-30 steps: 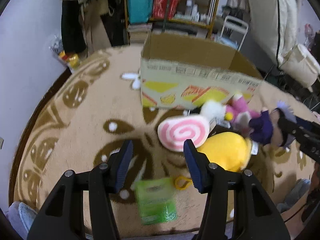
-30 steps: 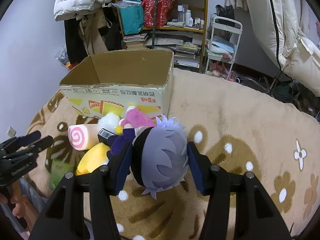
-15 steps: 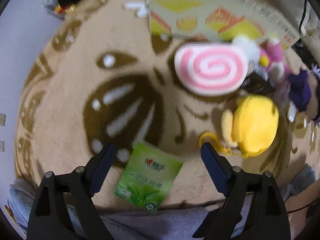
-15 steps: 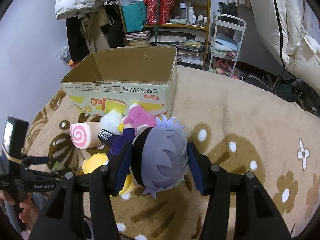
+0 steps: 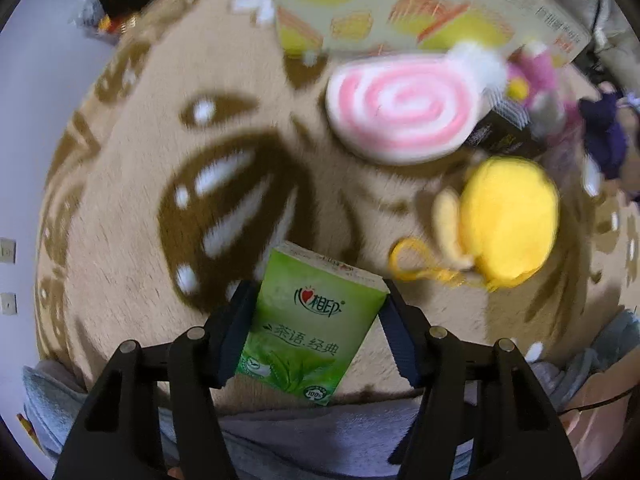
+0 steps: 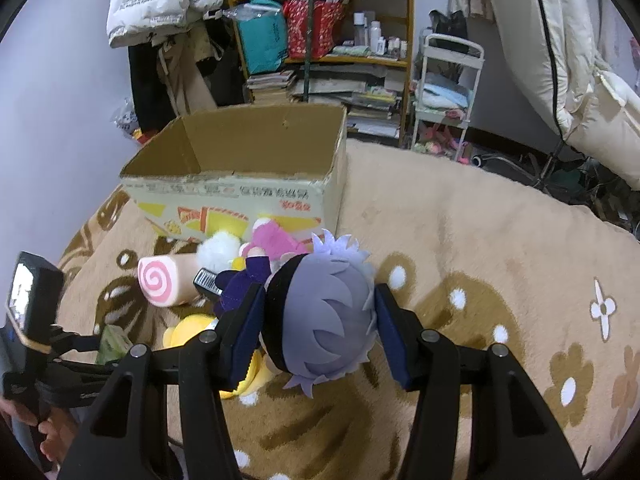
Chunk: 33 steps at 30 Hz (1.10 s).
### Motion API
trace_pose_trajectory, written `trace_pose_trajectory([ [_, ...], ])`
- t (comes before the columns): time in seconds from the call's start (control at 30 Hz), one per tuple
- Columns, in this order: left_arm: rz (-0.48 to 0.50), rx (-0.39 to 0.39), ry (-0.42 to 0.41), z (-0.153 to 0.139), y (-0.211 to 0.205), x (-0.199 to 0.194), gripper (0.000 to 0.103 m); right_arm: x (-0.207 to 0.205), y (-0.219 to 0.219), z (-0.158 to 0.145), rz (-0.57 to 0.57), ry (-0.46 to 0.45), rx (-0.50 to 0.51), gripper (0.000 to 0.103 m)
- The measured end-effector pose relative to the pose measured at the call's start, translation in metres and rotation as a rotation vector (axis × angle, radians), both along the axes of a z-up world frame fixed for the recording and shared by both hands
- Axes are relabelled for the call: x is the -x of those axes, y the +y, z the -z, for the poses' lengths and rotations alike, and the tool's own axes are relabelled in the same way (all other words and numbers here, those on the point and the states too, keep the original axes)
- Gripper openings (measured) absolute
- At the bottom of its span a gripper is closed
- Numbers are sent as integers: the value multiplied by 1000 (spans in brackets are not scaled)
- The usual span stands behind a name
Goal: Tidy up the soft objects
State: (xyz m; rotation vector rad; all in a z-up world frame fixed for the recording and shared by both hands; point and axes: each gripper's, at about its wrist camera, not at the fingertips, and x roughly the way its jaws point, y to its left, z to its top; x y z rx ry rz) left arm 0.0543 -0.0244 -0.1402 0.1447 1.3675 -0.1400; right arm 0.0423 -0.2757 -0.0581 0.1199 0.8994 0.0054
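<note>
In the left wrist view my left gripper [image 5: 316,308] has its jaws against both sides of a green tissue pack [image 5: 310,328] on the beige blanket. A pink swirl roll plush [image 5: 400,108] and a yellow plush [image 5: 506,216] lie beyond it. In the right wrist view my right gripper [image 6: 318,320] is shut on a grey-haired doll [image 6: 324,320], holding its head. The open cardboard box [image 6: 240,184] stands just behind the toy pile. The roll plush [image 6: 160,282], a pink plush [image 6: 276,238] and a white pompom [image 6: 218,256] lie before the box.
The beige flower-patterned blanket [image 6: 480,260] stretches to the right. A cluttered shelf [image 6: 320,40] and a white cart [image 6: 448,92] stand behind the box. The left gripper's body [image 6: 36,320] shows at the left edge of the right wrist view.
My left gripper tilted down, moved over the green tissue pack and closed its jaws on it. My right gripper kept hold of the doll and barely moved.
</note>
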Motion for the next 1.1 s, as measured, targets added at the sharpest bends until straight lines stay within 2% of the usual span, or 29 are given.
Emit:
trace_pose_trajectory([
  [0.13, 23, 51, -183, -35, -7, 12, 60, 1, -4, -10, 27, -51, -5, 58],
  [0.27, 52, 41, -412, -77, -19, 22, 61, -2, -8, -25, 44, -139, -6, 58],
  [0.43, 57, 86, -593, -115, -22, 17, 61, -7, -11, -43, 39, -218, -16, 58],
  [0.57, 76, 57, -713, -142, -28, 7, 61, -20, -12, -51, 29, -239, -21, 58],
  [0.67, 78, 69, -764, -157, -29, -7, 61, -27, -13, -55, 17, -264, -22, 58],
  [0.8, 71, 67, -793, -170, -32, -31, 61, -34, -13, -60, 9, -309, -30, 58],
  [1.1, 89, 86, -853, -172, -45, -72, 61, -55, -13, -69, 4, -383, -62, 58],
])
